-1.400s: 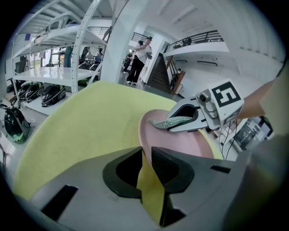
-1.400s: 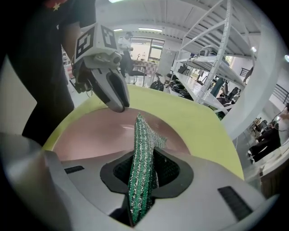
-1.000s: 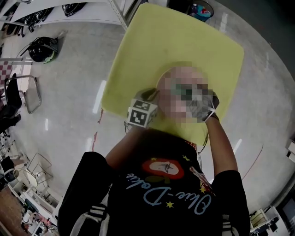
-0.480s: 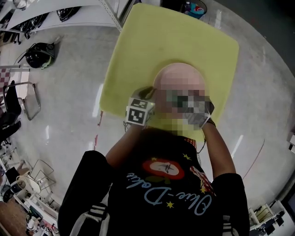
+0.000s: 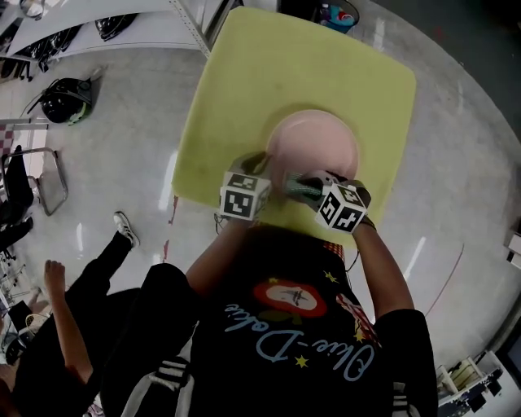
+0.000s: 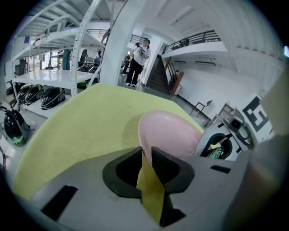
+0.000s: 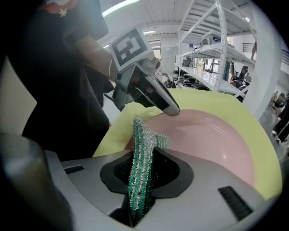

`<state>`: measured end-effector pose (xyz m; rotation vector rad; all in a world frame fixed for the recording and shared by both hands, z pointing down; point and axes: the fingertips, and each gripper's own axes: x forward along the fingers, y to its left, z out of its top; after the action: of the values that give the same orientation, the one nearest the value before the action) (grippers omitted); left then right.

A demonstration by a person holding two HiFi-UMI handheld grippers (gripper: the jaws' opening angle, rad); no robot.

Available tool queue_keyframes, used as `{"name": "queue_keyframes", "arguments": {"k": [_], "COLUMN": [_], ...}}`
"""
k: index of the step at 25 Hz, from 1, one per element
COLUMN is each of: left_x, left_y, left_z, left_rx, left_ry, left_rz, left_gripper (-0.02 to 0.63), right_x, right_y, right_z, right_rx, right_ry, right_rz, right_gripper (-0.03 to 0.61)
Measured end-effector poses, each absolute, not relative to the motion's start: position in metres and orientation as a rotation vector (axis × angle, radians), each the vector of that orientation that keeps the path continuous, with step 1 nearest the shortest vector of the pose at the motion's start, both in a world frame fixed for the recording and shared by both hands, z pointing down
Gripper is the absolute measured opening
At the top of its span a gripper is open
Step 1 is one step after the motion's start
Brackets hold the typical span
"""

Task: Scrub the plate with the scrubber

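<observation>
A pink plate [image 5: 313, 142] rests on the yellow table [image 5: 244, 89], tilted up at its near-left side. My left gripper [image 5: 271, 171] is shut on the plate's near-left rim; in the left gripper view the plate [image 6: 169, 133] runs into the narrow gap of that gripper [image 6: 145, 151]. My right gripper [image 7: 143, 158] is shut on a green glittery scrubber [image 7: 141, 171]. The scrubber [image 5: 298, 186] lies against the plate's near edge, beside the left gripper [image 7: 149, 88]. The plate [image 7: 216, 135] fills the right of the right gripper view.
The table's near edge [image 5: 285, 220] is close to the person's body. A second person [image 5: 73, 318] stands at the lower left on the shiny floor. White shelving [image 5: 122, 24], a black helmet [image 5: 69, 96] and a chair [image 5: 45, 175] are at the left.
My right gripper with the scrubber has slid left along the plate's near edge, toward the left gripper. The left gripper has stayed put. A second person has come into view at the lower left.
</observation>
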<state>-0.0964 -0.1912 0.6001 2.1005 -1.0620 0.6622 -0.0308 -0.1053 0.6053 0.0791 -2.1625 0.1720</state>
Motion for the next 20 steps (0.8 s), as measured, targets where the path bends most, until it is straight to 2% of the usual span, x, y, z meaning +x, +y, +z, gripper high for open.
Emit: {"name": "queue_keyframes", "arguments": {"k": [6, 10, 14, 20], "left_x": [-0.100, -0.099, -0.097, -0.100], "left_y": [-0.190, -0.190, -0.188, -0.188], "left_z": [0.602, 0.603, 0.600, 0.602], "left_rx": [2.094, 2.089, 2.093, 2.107], "left_ry": [-1.075, -1.079, -1.066, -1.058], "left_rz": [0.636, 0.645, 0.659, 0.685], "left_gripper": [0.051, 0.051, 0.052, 0.052], "right_x": [-0.039, -0.036, -0.019, -0.004], "right_y": [-0.100, -0.117, -0.172, -0.223], "right_z": [0.601, 0.591, 0.576, 0.585], "right_rx": [0.082, 0.089, 0.352, 0.436], "right_ry": [-2.234, -2.272, -2.318, -2.163], "right_rz": [0.289, 0.205, 0.210, -0.028], "right_gripper": [0.066, 0.064, 0.064, 0.064]}}
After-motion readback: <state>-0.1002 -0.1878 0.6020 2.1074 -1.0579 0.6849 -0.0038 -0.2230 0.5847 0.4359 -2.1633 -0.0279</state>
